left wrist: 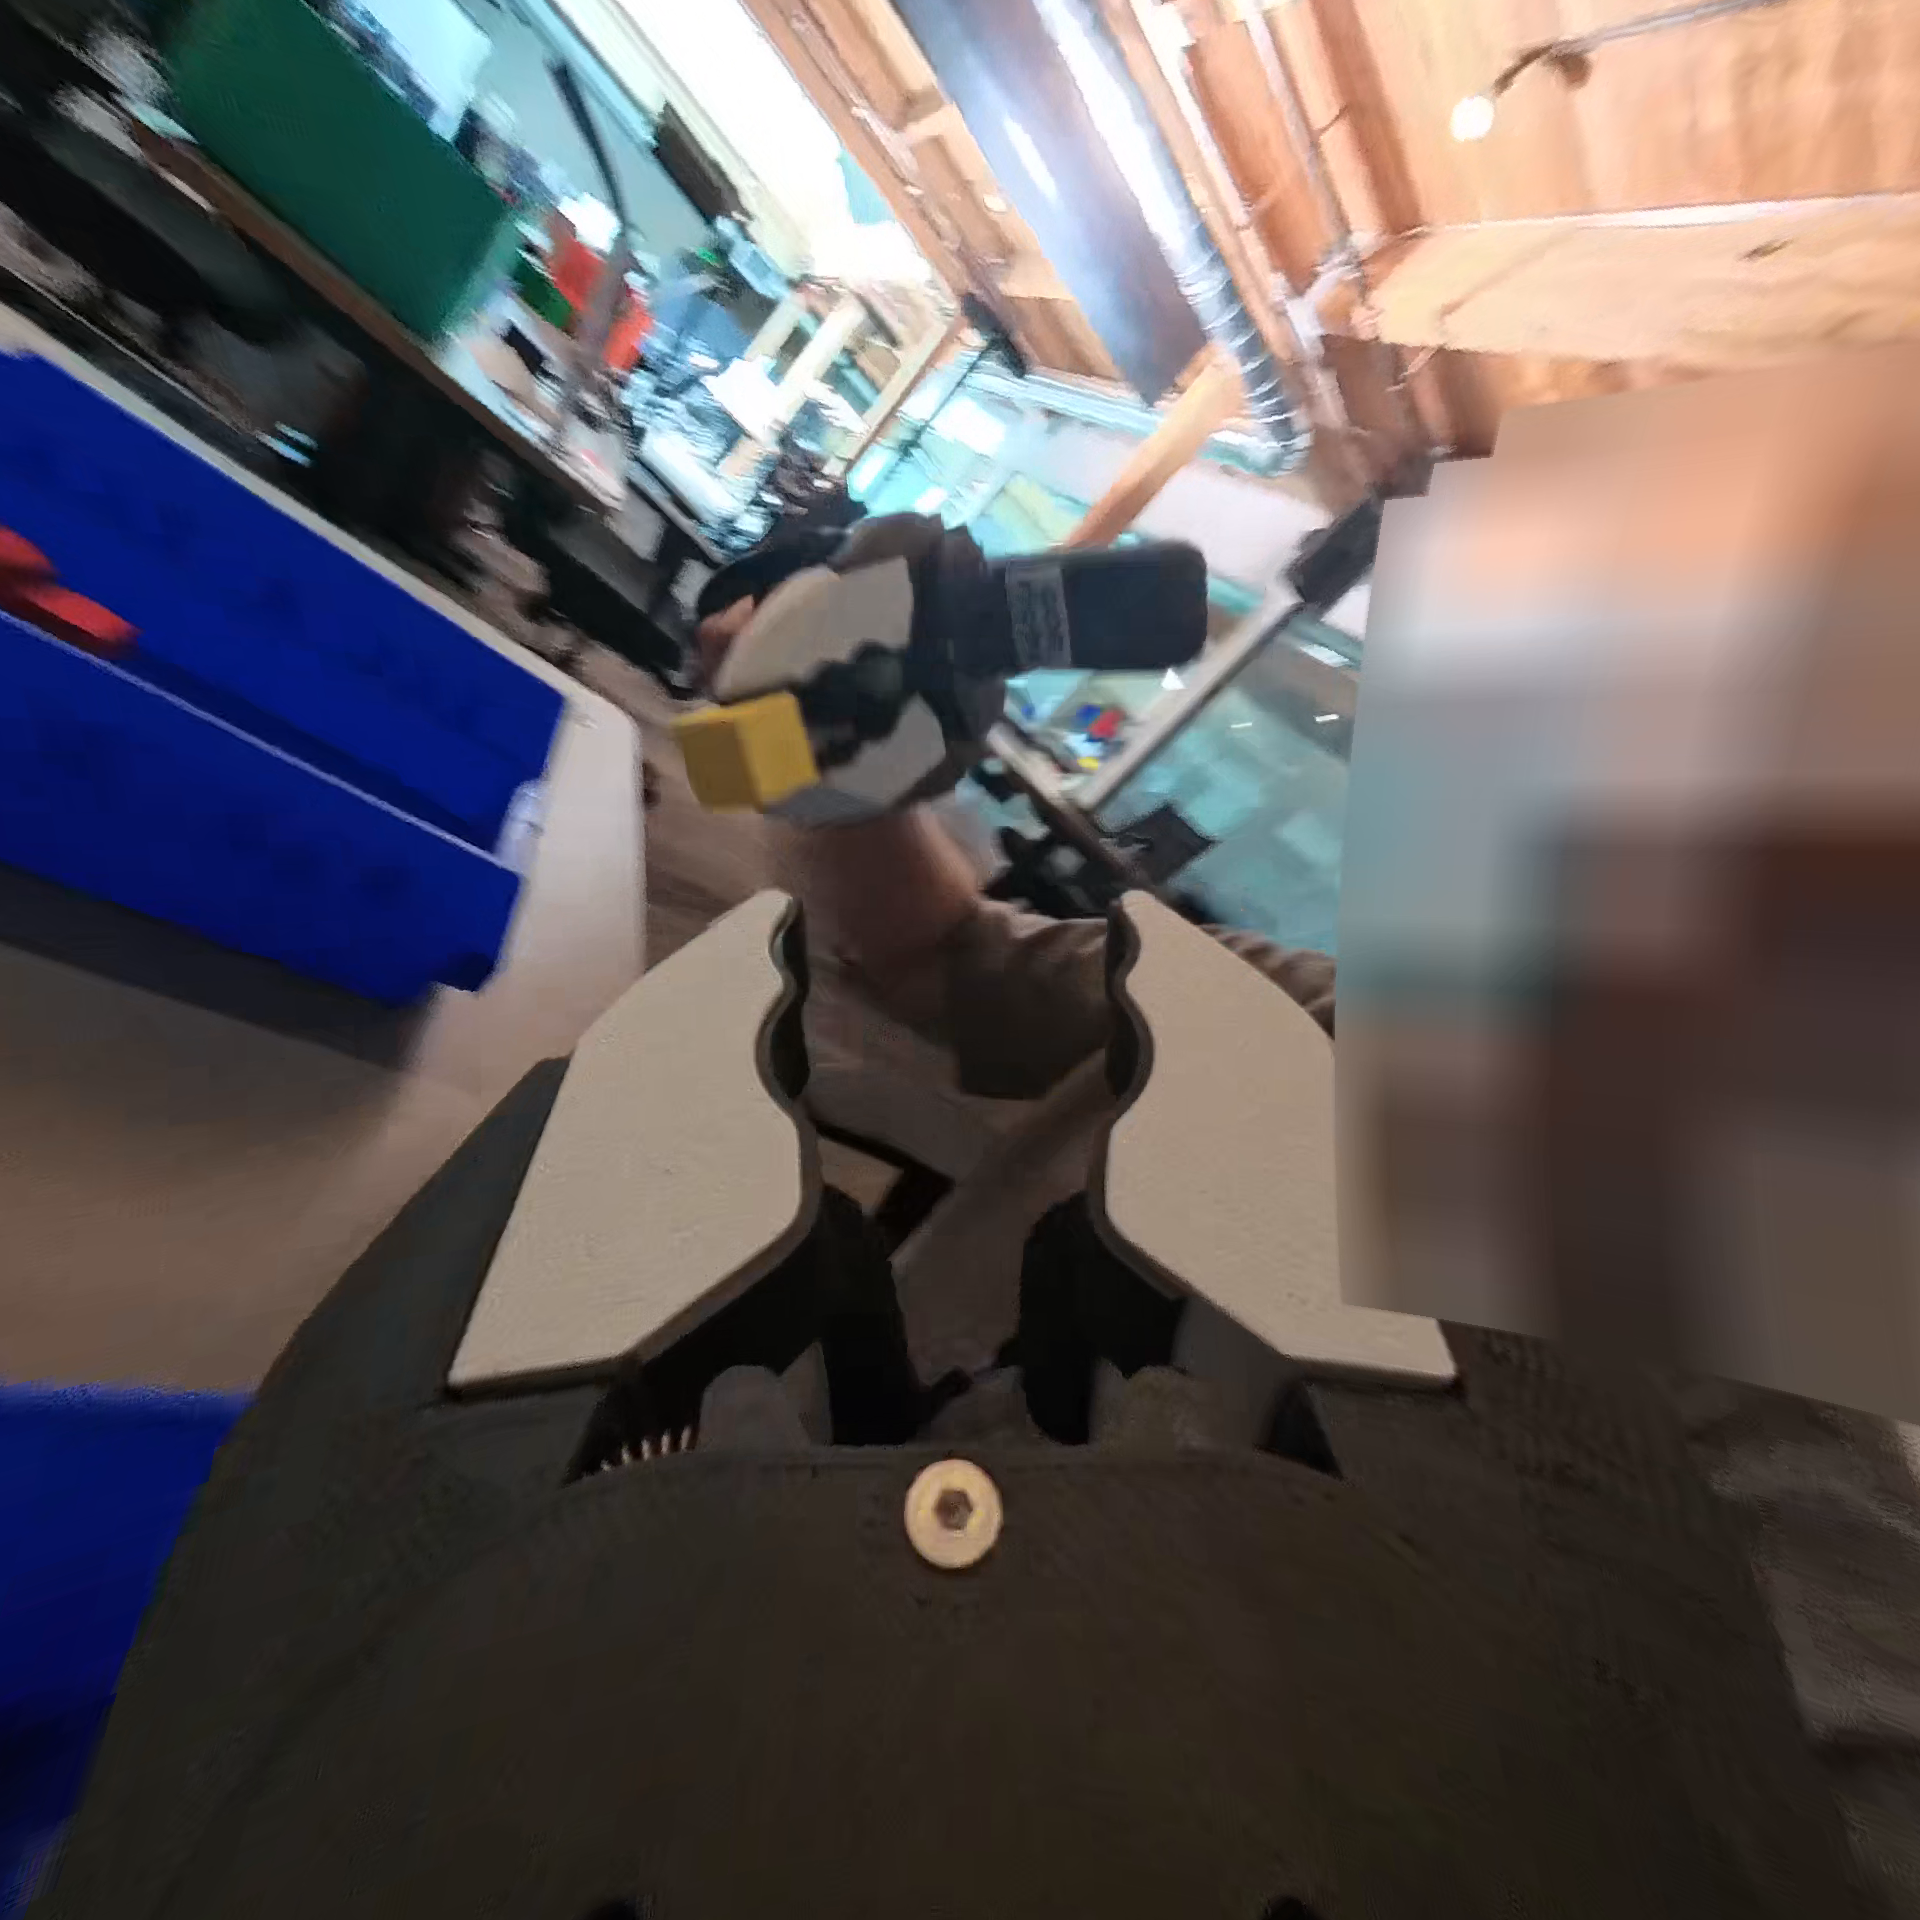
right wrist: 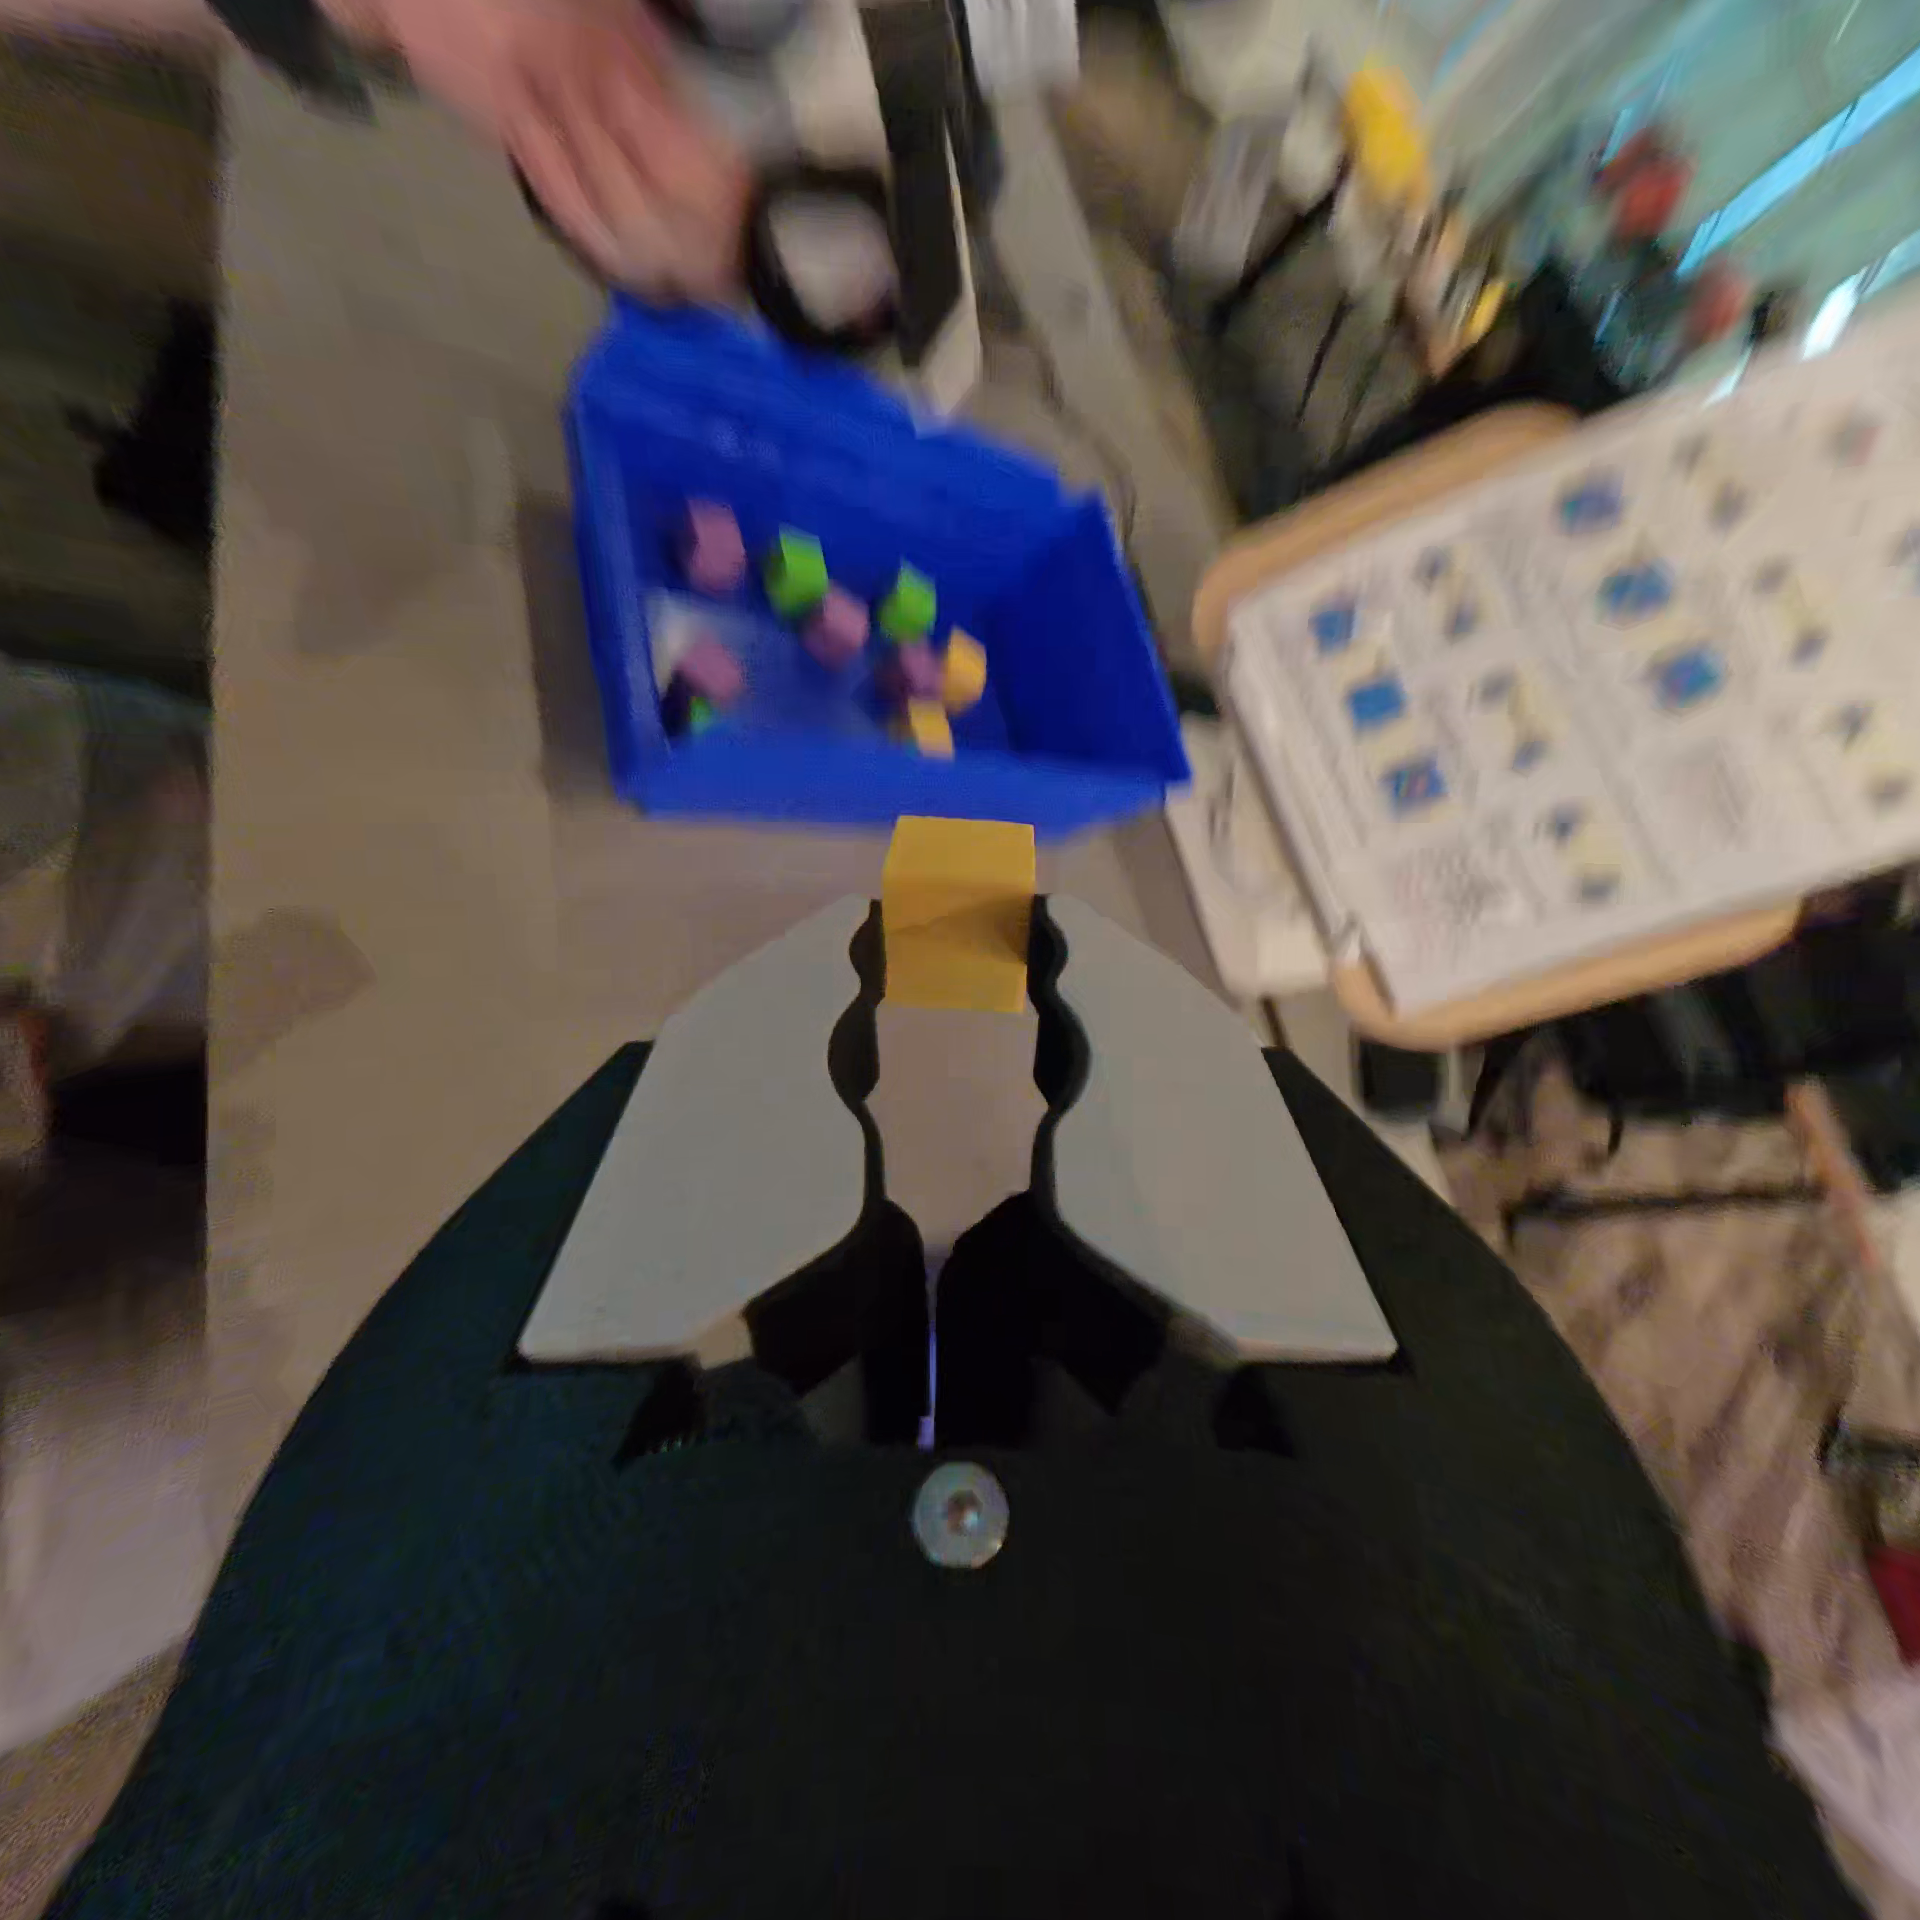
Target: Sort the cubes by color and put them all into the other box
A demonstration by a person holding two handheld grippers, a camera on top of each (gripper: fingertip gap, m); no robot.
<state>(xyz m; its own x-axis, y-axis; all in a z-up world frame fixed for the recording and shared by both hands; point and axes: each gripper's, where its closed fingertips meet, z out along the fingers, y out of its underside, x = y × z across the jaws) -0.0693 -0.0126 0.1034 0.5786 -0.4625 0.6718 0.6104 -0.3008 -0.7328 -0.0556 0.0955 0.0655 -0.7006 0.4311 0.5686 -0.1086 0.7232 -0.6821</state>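
My right gripper (right wrist: 958,914) is shut on a yellow cube (right wrist: 958,914), held in the air in front of a blue bin (right wrist: 1081,644). The bin holds several purple, green and yellow cubes (right wrist: 800,582). My left gripper (left wrist: 951,925) is open and empty, tilted up off the table. In the left wrist view the right gripper (left wrist: 821,717) shows farther off with the yellow cube (left wrist: 743,750) between its fingertips, held by a hand. Blue bins (left wrist: 260,727) lie to the left, one with a red piece (left wrist: 62,613) in it.
A wooden board with a printed sheet of pictures (right wrist: 1558,707) stands to the right of the bin. A hand (right wrist: 613,156) shows above the bin. The beige table top (right wrist: 395,727) lies under the bin. Workshop benches and clutter (left wrist: 727,364) fill the background.
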